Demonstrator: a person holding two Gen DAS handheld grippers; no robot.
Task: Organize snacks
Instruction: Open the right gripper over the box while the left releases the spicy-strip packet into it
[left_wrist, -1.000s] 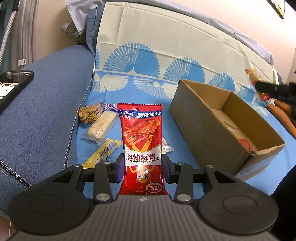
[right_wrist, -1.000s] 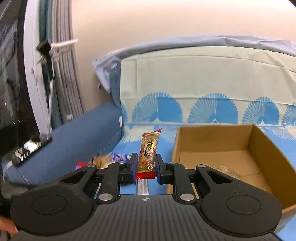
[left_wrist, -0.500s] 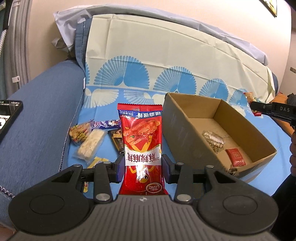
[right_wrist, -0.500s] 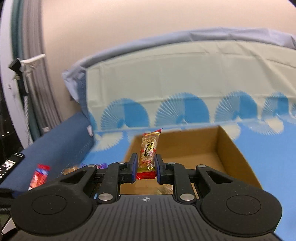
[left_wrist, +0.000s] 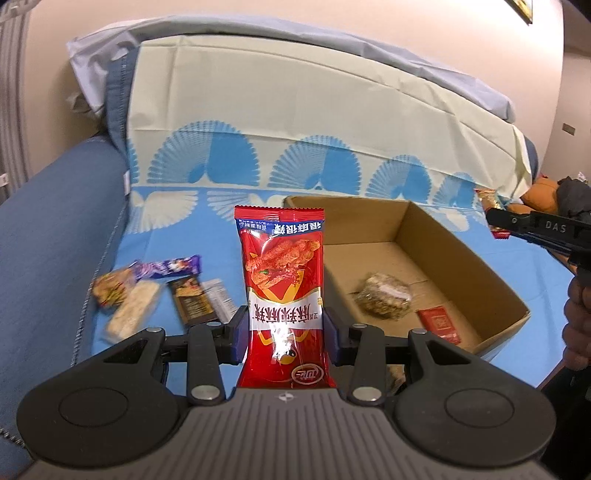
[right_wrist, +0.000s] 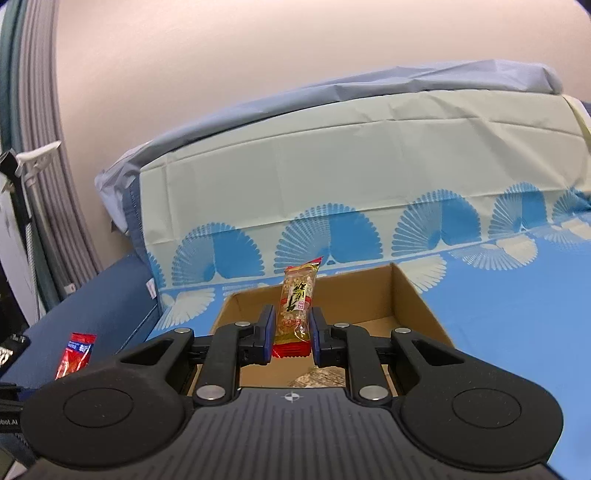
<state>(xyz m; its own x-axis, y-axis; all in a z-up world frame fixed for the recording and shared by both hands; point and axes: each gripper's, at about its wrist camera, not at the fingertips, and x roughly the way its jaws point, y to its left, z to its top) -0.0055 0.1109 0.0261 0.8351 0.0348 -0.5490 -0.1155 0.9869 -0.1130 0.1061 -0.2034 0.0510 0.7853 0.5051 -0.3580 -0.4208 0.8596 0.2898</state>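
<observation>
1. At far left, loose snacks lie on the blue patterned cover beside the sofa arm: a purple wrapper, a pale bar and a dark packet, close together and not yet boxed.
2. Just right of them, the left gripper stands partly open, its jaws closed on the lower half of a red snack packet held upright near the cardboard box. The packet looks light, soft and glossy, so probably slippery; a hold across its flat middle, as here, seems safest, since a hard squeeze could crush what is inside.
3. In the box, a clear-wrapped cake and a small red sachet lie on the floor.
4. At right, the right gripper, nearly closed, pinches a slim golden bar by its lower end, poised over the box's near edge. The bar looks light and brittle, best taken by its sides rather than its crimped end.
</observation>
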